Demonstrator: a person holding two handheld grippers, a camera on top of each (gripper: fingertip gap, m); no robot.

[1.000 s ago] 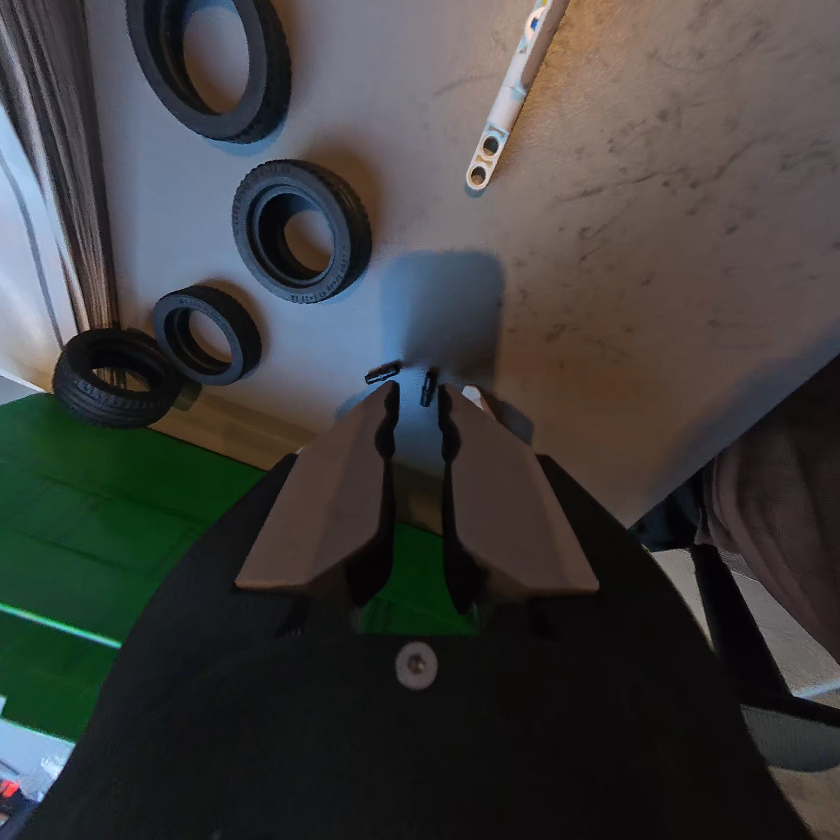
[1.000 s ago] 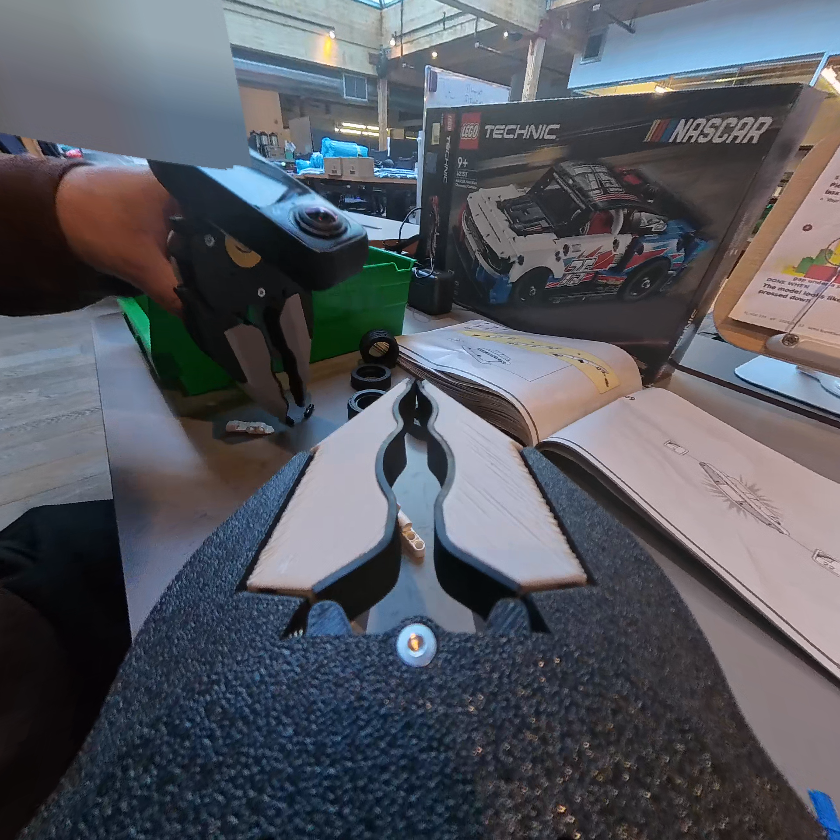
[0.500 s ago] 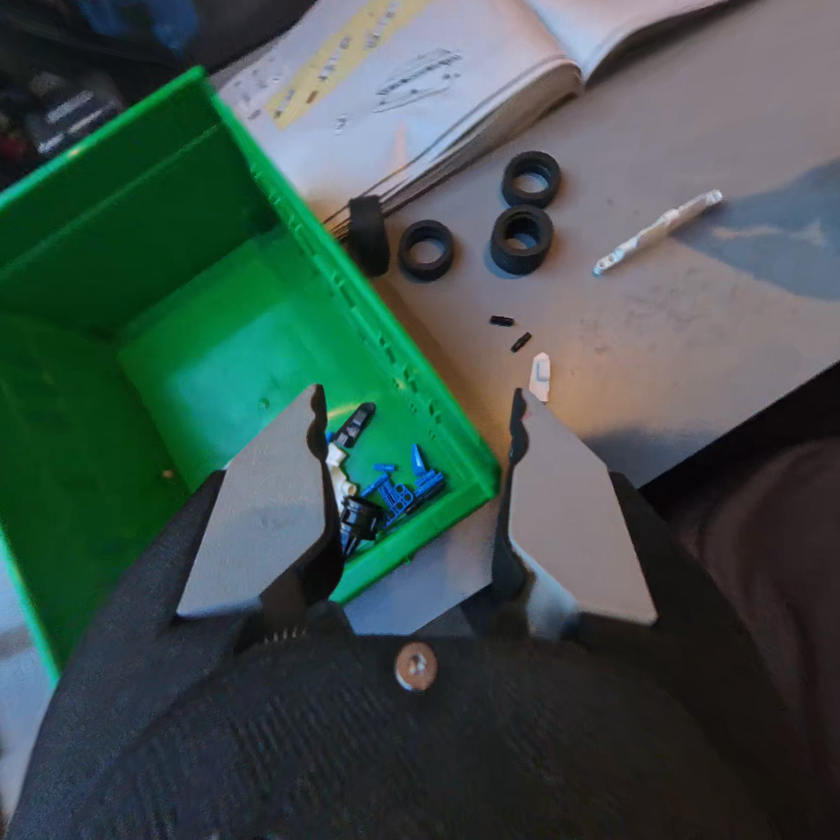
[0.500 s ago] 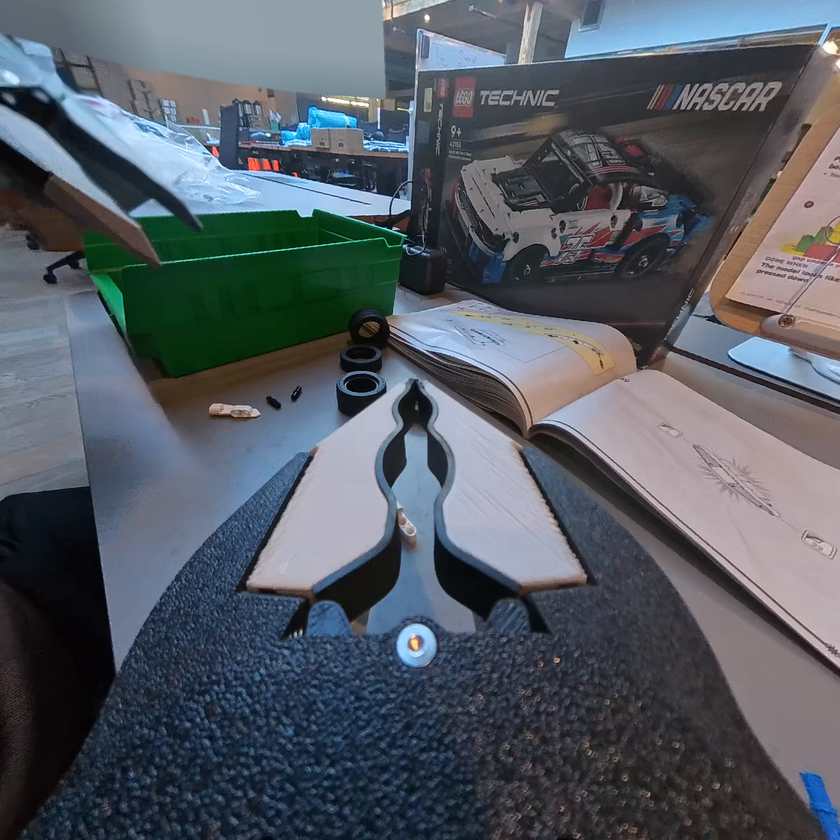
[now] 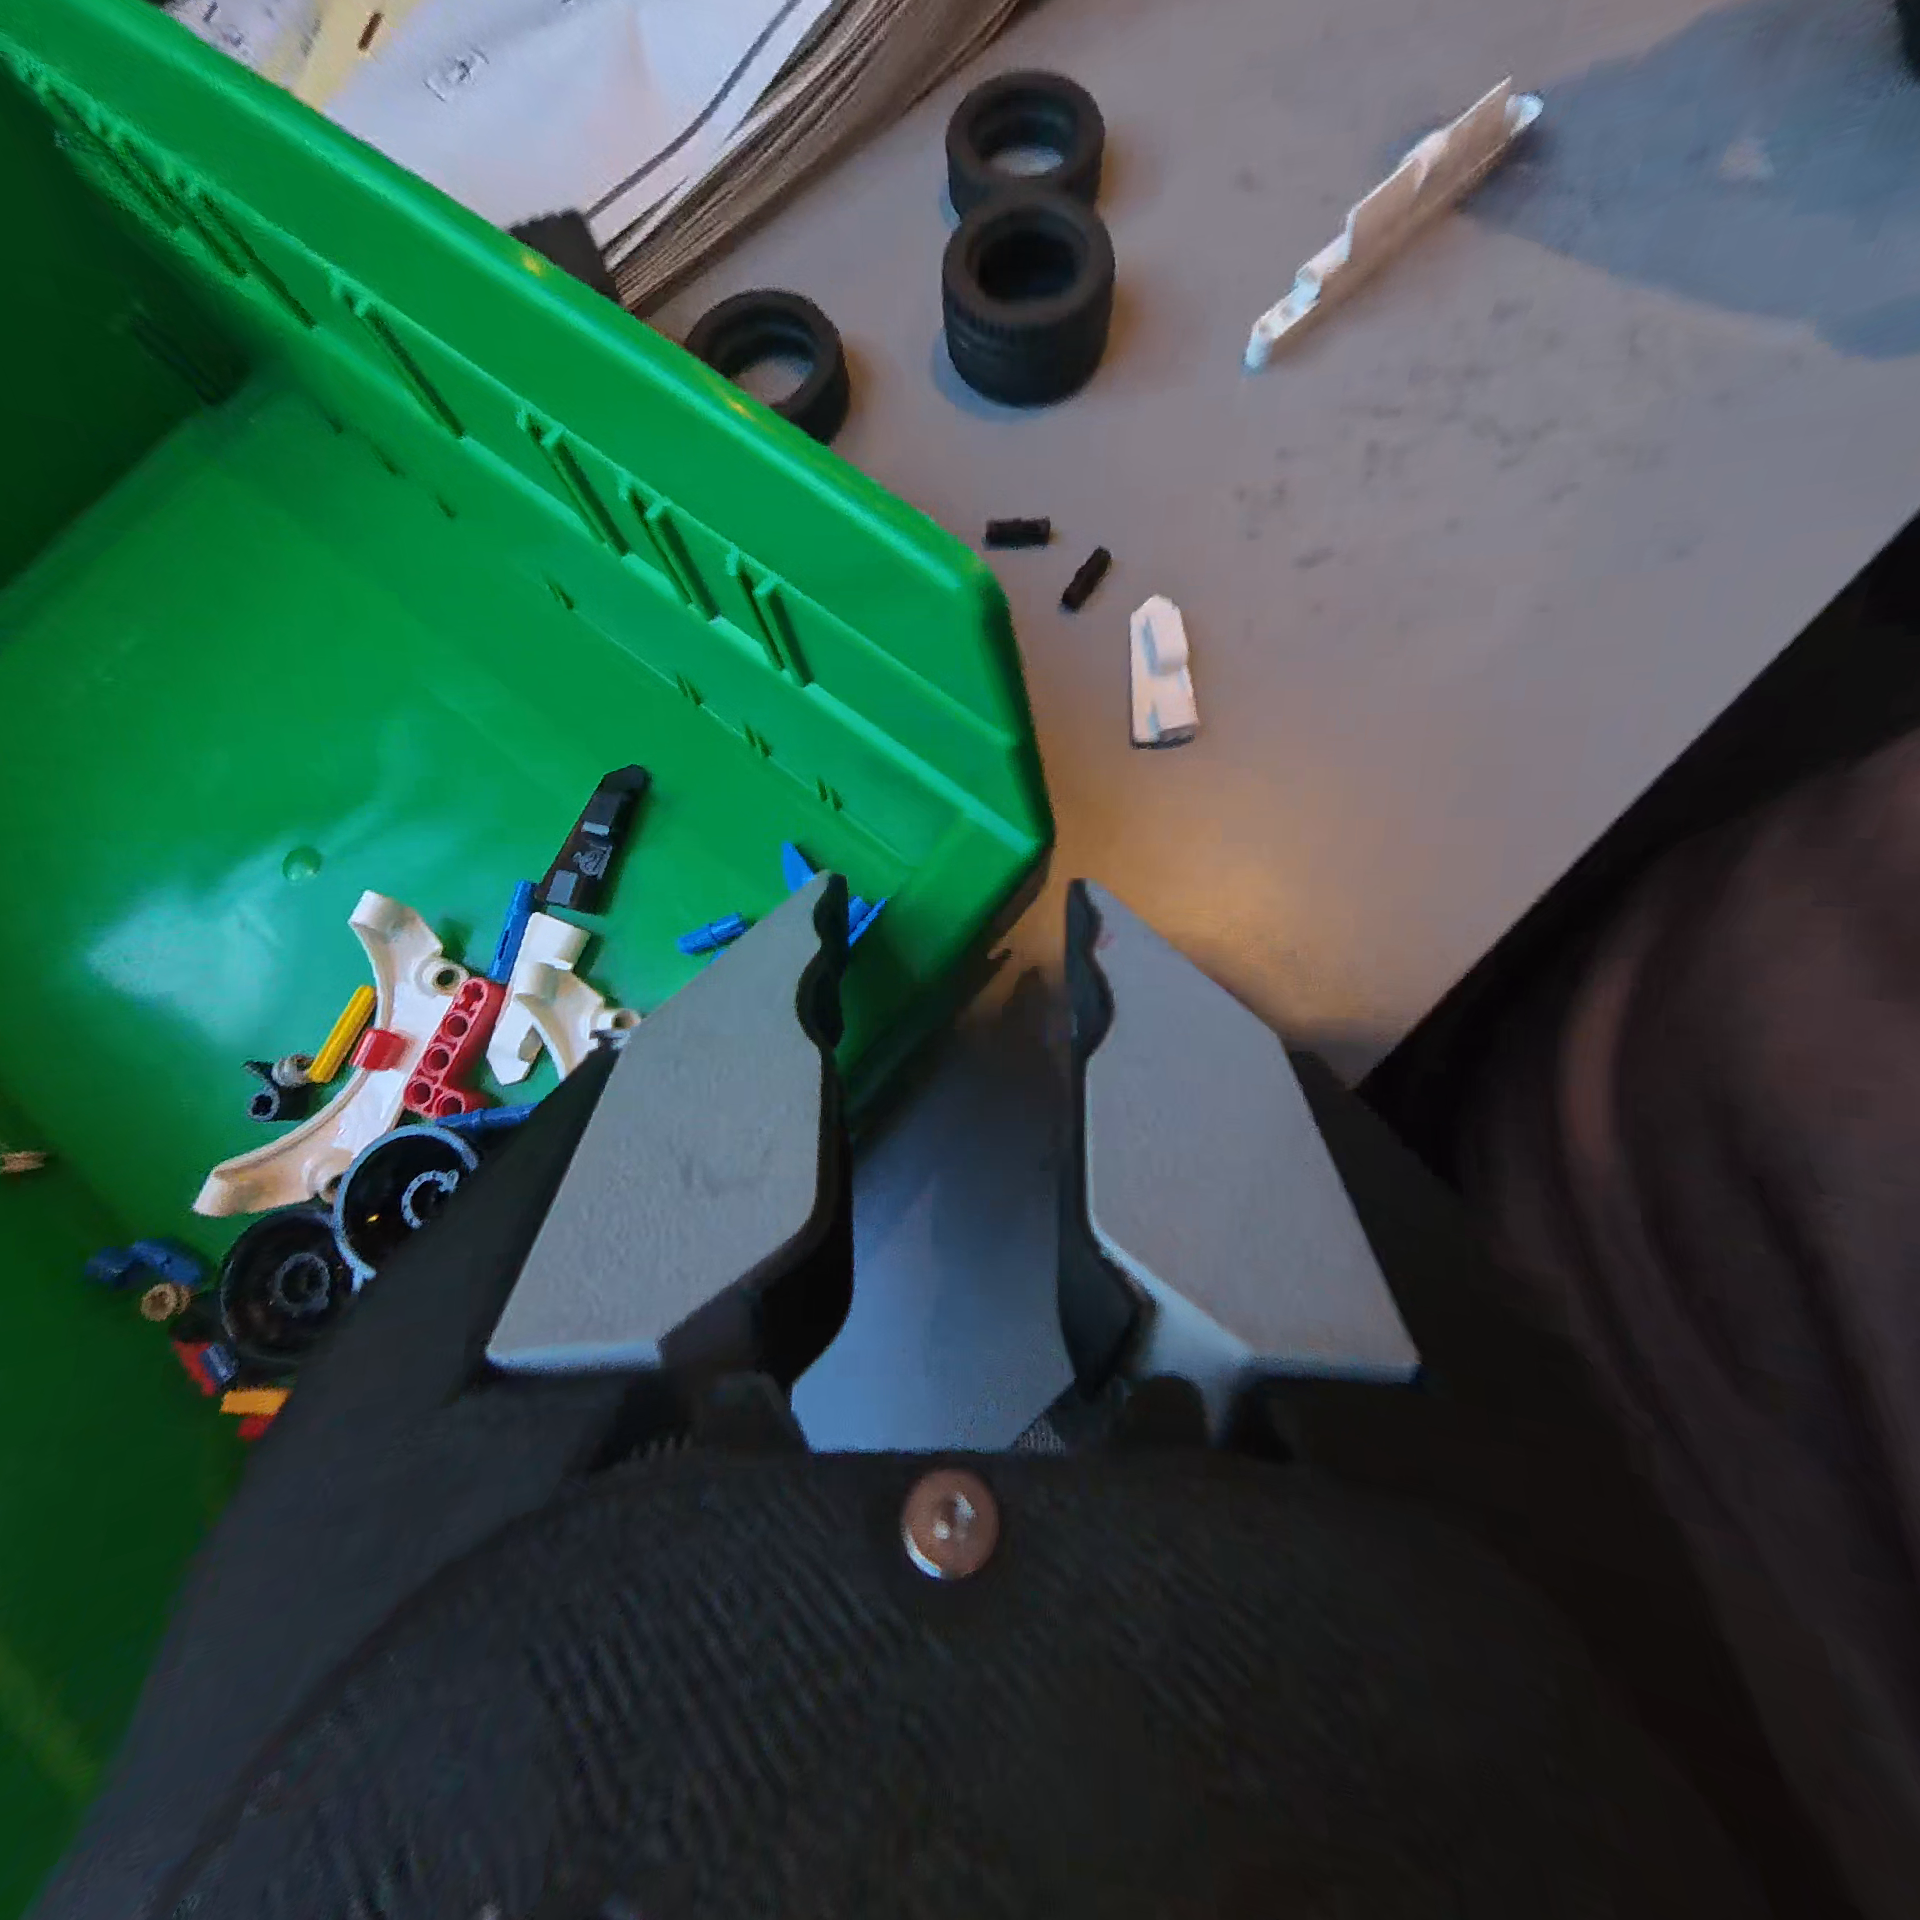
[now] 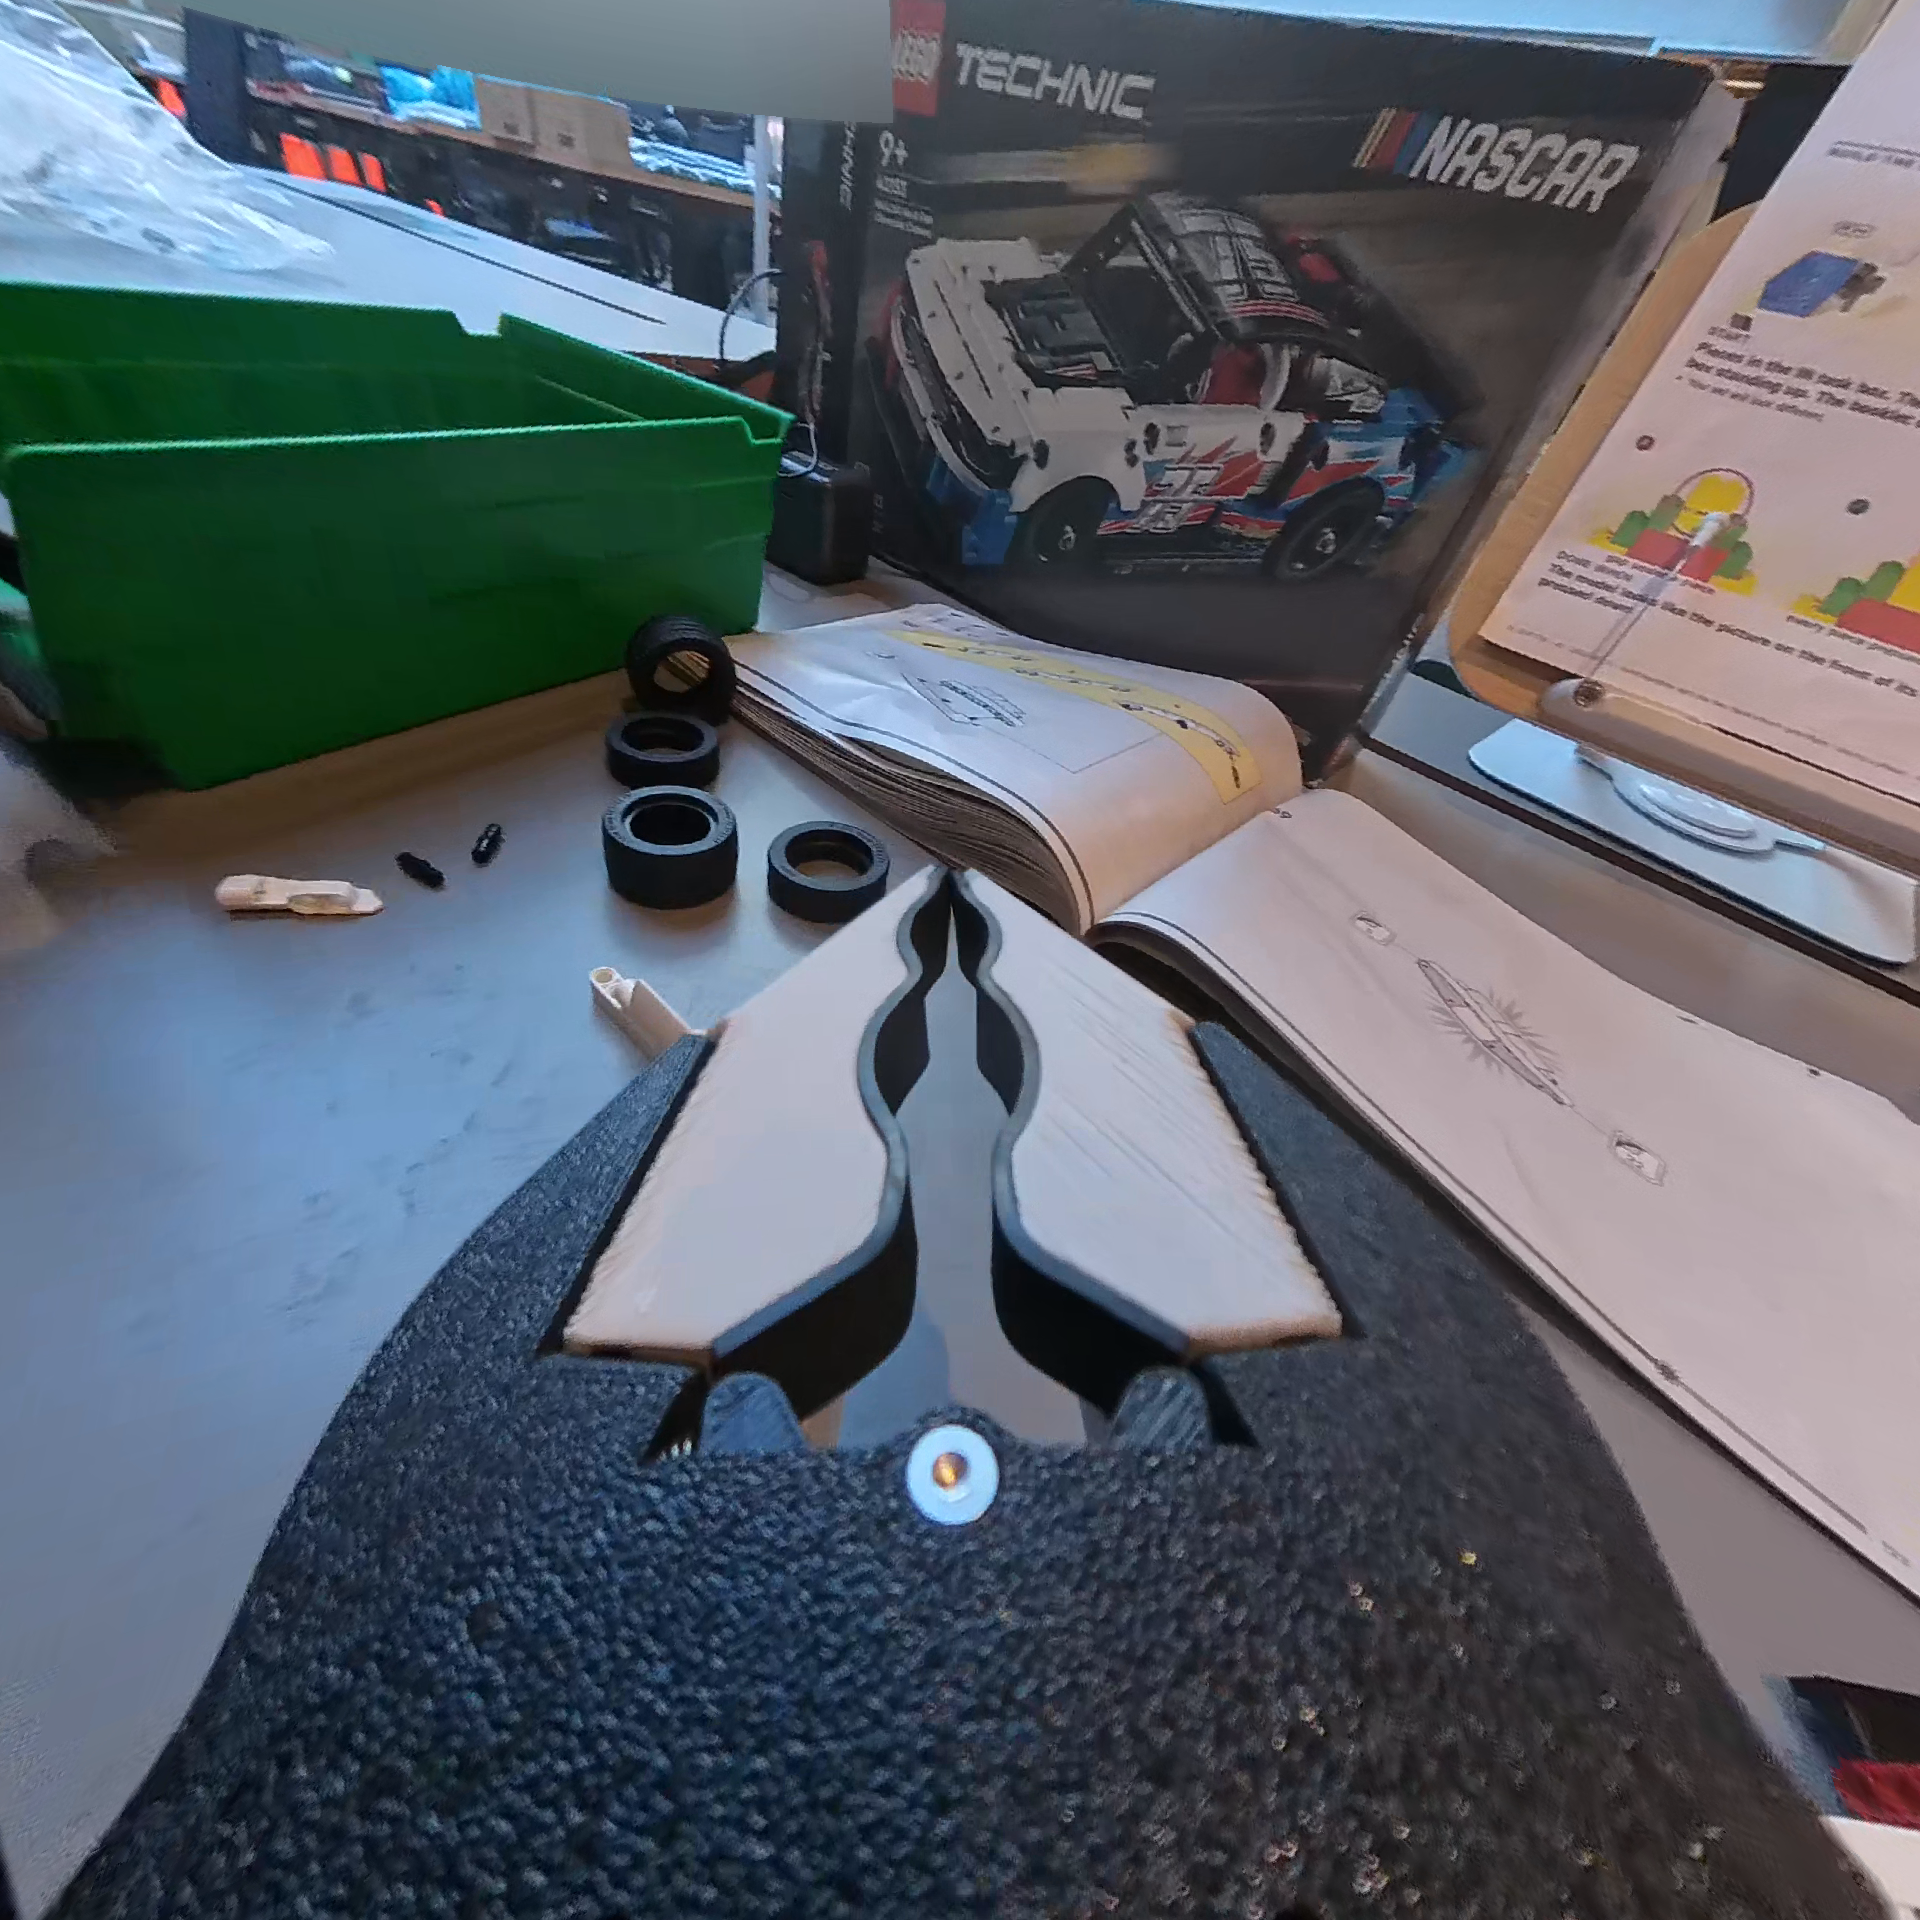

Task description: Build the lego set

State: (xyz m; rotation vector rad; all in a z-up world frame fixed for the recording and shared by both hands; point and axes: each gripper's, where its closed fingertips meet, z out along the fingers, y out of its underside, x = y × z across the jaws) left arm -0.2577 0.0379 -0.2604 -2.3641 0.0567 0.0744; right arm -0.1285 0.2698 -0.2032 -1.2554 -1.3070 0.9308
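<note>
Since half a second ago the left gripper has dropped closer to the near corner of the green bin, and its jaws have narrowed from wide to a moderate gap, holding nothing. Its left finger hangs over the bin interior, its right finger over the grey table just outside the bin wall. Loose lego pieces lie on the bin floor to the left of the fingers: white arches, a red beam, black hubs, blue pins. Ahead and right of the tips: a small white piece, two black pins, then black tyres.

Right gripper: fingertips touching, empty, low over the table. A white beam lies just left of it; the open instruction booklet to its right; the set box stands beyond.
</note>
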